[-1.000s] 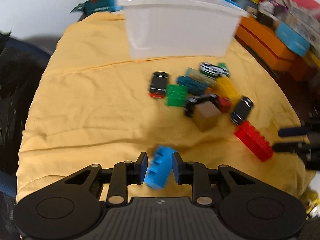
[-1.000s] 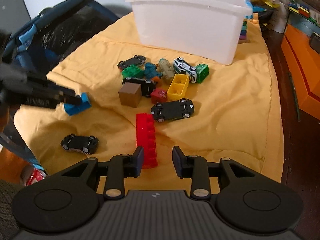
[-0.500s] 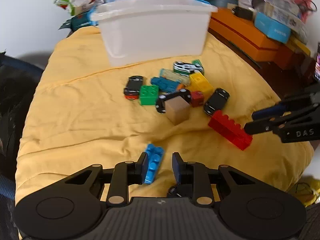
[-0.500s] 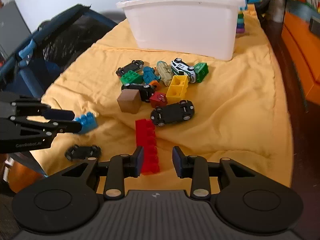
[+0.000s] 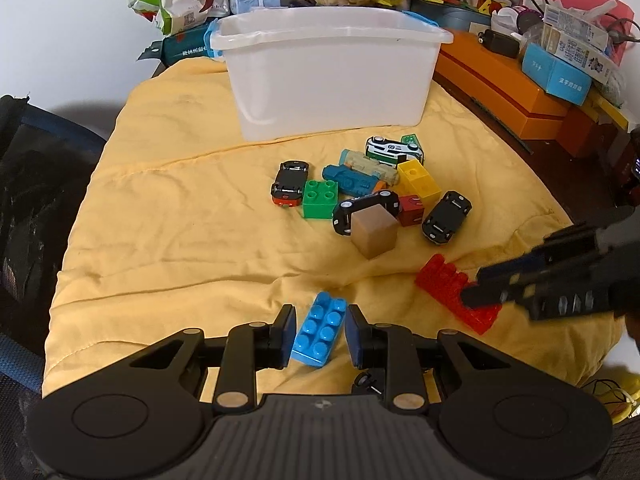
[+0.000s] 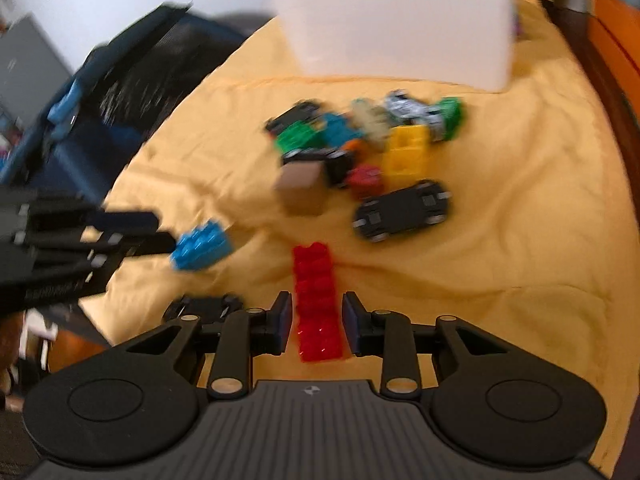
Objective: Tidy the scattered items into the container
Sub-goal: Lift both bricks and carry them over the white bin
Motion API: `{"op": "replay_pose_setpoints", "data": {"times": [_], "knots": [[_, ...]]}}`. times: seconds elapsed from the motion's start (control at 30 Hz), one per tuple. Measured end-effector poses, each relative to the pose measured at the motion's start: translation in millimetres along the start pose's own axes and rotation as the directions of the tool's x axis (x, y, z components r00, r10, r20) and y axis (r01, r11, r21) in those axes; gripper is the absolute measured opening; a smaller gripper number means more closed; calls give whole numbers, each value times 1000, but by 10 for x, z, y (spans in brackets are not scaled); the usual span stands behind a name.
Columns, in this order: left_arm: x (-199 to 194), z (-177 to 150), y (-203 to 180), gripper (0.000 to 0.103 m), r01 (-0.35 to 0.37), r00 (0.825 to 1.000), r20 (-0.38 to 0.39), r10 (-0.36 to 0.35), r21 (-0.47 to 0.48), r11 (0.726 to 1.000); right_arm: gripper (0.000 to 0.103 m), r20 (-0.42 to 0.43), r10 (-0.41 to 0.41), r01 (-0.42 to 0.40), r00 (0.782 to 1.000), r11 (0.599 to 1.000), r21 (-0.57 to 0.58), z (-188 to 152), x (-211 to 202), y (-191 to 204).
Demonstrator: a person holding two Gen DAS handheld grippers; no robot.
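Observation:
The white plastic container [image 5: 332, 76] [image 6: 400, 20] stands at the far end of the yellow cloth [image 5: 180, 208]. My left gripper [image 5: 320, 334] [image 6: 160, 232] is shut on a blue brick [image 5: 322, 326] [image 6: 200, 248], which sits tilted between the pads, low over the cloth. My right gripper [image 6: 316, 320] [image 5: 476, 288] straddles the near end of a long red brick [image 6: 316, 276] [image 5: 444, 280] that lies on the cloth. Its jaws are closing, with slim gaps still showing beside the brick. The right wrist view is blurred.
A pile of toy cars and bricks lies before the container, among them a tan block [image 5: 374, 232], a green brick [image 5: 320, 200], a yellow brick [image 5: 420, 180] and a black car [image 5: 446, 218]. Another black car [image 6: 204, 306] lies near the cloth's front edge. Orange boxes [image 5: 500, 92] line the right side.
My left gripper has carried the blue brick a little toward the pile. My right gripper has sunk over the red brick's near end and its jaws have narrowed.

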State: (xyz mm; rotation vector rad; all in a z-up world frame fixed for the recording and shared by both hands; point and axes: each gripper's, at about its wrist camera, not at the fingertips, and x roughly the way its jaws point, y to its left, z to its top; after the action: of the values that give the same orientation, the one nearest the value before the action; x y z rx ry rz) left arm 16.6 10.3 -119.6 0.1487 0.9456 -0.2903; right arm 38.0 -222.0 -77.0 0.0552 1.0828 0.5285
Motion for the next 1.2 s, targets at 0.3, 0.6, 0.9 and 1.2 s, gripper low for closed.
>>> {"op": "replay_pose_setpoints", "data": {"times": [0.3, 0.6, 0.9, 1.2], "knots": [[192, -42, 33, 44, -8, 999, -37, 8, 14, 1000, 38, -8, -51, 51, 999, 999, -7, -19, 46, 29], [446, -66, -136, 27, 8, 997, -73, -2, 91, 996, 27, -14, -88, 87, 996, 995, -48, -84, 118, 67], [-63, 801, -218, 27, 5, 990, 135, -28, 168, 986, 27, 140, -109, 117, 984, 992, -52, 476, -388, 9], [40, 2122, -20, 27, -106, 965, 249, 83, 79, 991, 27, 351, -222, 249, 910, 968, -33, 1659, -726, -223]]}}
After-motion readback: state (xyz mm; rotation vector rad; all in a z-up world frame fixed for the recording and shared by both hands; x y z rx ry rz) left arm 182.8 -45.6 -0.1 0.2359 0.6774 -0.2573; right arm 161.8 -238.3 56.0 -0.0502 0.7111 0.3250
